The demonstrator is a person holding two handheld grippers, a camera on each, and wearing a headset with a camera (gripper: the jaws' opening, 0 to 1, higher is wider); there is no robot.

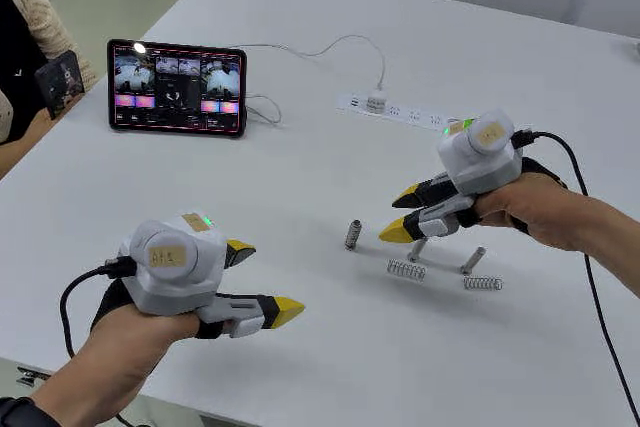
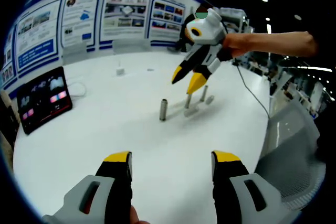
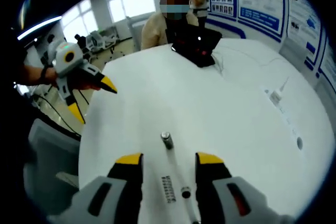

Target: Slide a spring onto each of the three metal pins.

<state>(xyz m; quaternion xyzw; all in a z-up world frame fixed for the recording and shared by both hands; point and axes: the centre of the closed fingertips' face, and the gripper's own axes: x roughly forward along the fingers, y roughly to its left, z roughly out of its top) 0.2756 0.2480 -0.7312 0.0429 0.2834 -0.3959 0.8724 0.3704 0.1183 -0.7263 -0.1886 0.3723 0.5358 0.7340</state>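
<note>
An upright pin (image 1: 353, 235) that looks ribbed, as if a spring sits on it, stands on the white table; it is also in the left gripper view (image 2: 164, 109) and the right gripper view (image 3: 167, 140). Two bare pins (image 1: 417, 249) (image 1: 472, 260) stand to its right. Two loose springs (image 1: 406, 270) (image 1: 483, 283) lie flat beside them. My right gripper (image 1: 398, 215) hovers open just above the nearer bare pin (image 3: 185, 192), with one spring (image 3: 168, 189) between its jaws' line of sight. My left gripper (image 1: 265, 280) is open and holds nothing, well left of the pins (image 2: 171, 158).
A tablet (image 1: 177, 87) stands at the back left, with a cable to a white power strip (image 1: 395, 110) behind the pins. A person holding a phone (image 1: 60, 82) sits at the left edge. The table's front edge runs close behind my left hand.
</note>
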